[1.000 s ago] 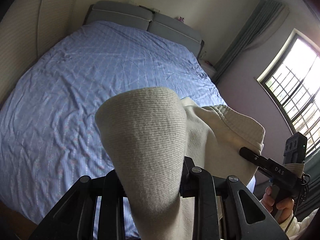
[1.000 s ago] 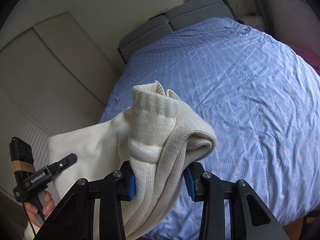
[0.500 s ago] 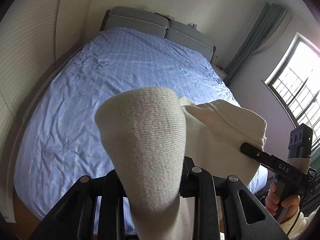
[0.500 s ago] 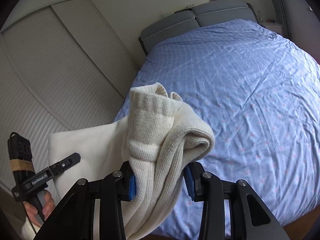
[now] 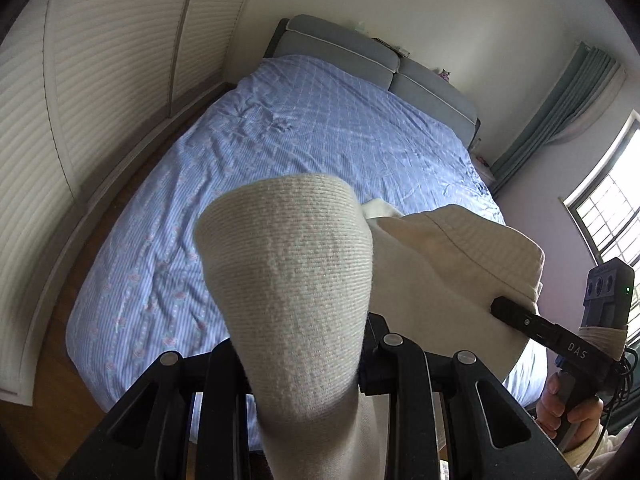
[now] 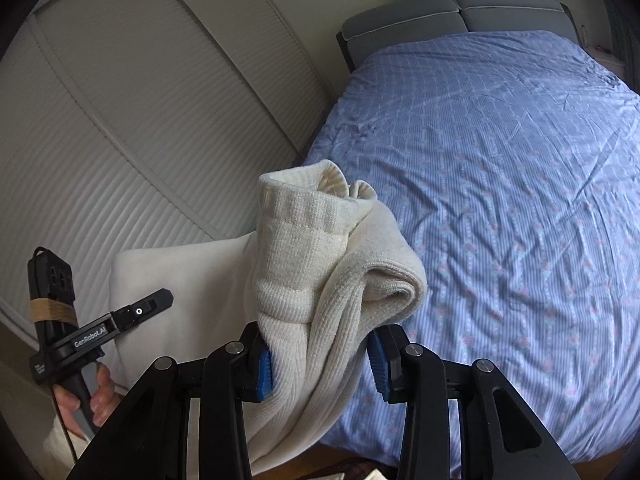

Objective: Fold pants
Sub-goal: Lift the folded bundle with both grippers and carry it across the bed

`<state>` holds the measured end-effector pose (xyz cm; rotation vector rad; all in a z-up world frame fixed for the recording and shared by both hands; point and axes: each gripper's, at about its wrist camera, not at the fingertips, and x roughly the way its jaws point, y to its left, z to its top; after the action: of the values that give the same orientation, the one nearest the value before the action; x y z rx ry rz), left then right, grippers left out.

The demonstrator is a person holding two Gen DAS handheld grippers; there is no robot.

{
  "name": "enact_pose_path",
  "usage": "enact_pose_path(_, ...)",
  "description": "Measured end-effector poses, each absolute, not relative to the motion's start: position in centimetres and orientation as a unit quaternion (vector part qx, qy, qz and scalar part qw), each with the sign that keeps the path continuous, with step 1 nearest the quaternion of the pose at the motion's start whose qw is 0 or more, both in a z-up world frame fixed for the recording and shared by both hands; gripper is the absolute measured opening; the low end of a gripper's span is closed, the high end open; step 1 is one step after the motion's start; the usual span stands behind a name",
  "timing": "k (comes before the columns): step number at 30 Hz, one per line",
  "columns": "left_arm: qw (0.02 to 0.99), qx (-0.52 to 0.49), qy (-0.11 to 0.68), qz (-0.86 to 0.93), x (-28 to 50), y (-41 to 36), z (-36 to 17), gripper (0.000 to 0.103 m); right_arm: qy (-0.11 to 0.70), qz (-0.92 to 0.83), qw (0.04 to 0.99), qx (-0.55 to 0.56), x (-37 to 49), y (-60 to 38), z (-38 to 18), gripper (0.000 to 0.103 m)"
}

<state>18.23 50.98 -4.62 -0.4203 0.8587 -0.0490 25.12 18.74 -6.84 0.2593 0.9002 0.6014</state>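
Left wrist view: I see my left gripper point(image 5: 298, 364) clamped on a thick bunch of the cream ribbed knit pants point(image 5: 288, 276); the cloth fills the gap between the fingers and rises in a rounded hump that hides the pads.
Right wrist view: my right gripper point(image 6: 320, 364) is closed on another gathered bunch of the same pants, with the blue pads point(image 6: 265, 374) pressing in from both sides and a ribbed hem band curling over the top.
Pants location: held up in the air between my two grippers, near the foot of the bed and not resting on it, as far as I can see; a smoother cream panel spans from one grip to the other.
Bed: the light blue patterned bedspread point(image 5: 304, 132) lies wrinkled but bare, with the grey padded headboard point(image 5: 332, 46) at the far end.
Done so far: I judge only the pick-up is finished; no flat, neat fold shows anywhere.
Left to do: I would say nearly all of it, namely laying the pants out on the bedspread, smoothing them and making the folds.
Uncertain: which part of the pants each gripper has I cannot tell for sure.
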Motion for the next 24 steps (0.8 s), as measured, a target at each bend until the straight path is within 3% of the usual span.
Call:
enact_pose_path(15,0.865,-0.144,0.457,-0.15,30.5,61.3,-7.7,0.028,0.433,0.155,0.872,0.167,28.3,29.1,-9.0,0.039)
enact_pose_path(24,0.841,-0.111,0.491,-0.198,41.3,64.8,-12.4,0.028,0.455,0.098,0.869,0.17,34.0,34.8,-12.1,0.039)
